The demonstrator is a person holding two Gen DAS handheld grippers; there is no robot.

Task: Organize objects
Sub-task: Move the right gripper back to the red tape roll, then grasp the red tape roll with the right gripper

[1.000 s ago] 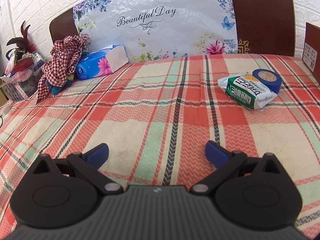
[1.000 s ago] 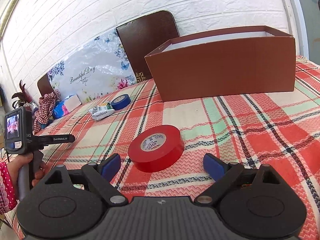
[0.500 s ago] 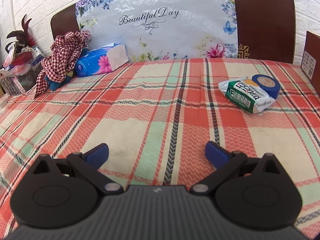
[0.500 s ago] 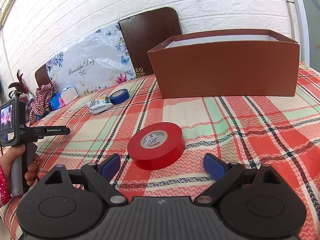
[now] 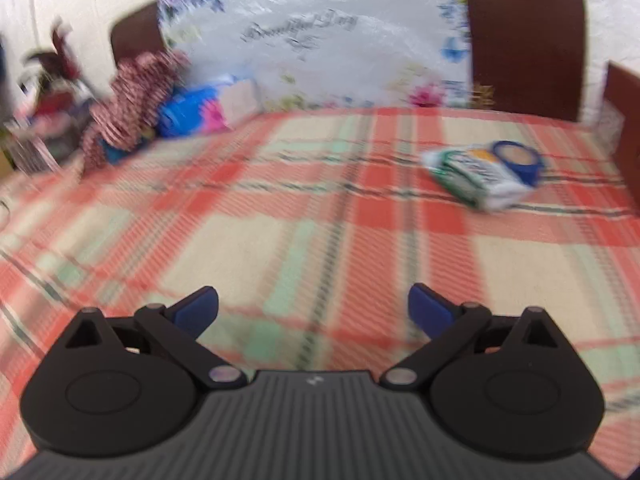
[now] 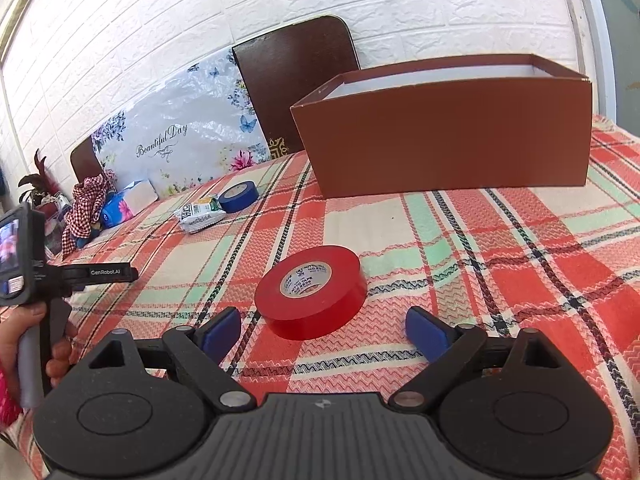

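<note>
**Both claws wide and empty over the plaid table**

Left wrist view: my picture here is smeared, so I read little finely. The left gripper [image 5: 312,308] stands wide apart with nothing but plaid tablecloth [image 5: 240,240] between its blue pads; its jaws have just been closing a little. Far right I make out one white-and-green packet [image 5: 472,178] with one blue tape roll [image 5: 518,160] touching its far side; the print on the packet is unreadable. At the far left lie one blue tissue pack [image 5: 196,114] and a red checked cloth [image 5: 128,96], its shape lost in blur. A brown edge at the right border, probably the box [image 5: 622,120], is cut off by the frame.

Right wrist view: sharp. The right gripper [image 6: 322,334] gapes wide, gripping nothing; one red tape roll [image 6: 311,302] lies flat on the cloth just ahead of the pads, roughly centred between them and touching neither. One open brown cardboard box [image 6: 444,136] stands beyond it; its inside floor is hidden by the near wall. The blue roll and packet lie well apart to the left. At the left border a hand [image 6: 36,344] holds the other gripper's handle, partly cut off. Two dark chair backs [image 6: 296,80] show, the left one mostly covered by a floral "Beautiful Day" sheet [image 6: 176,136].
</note>
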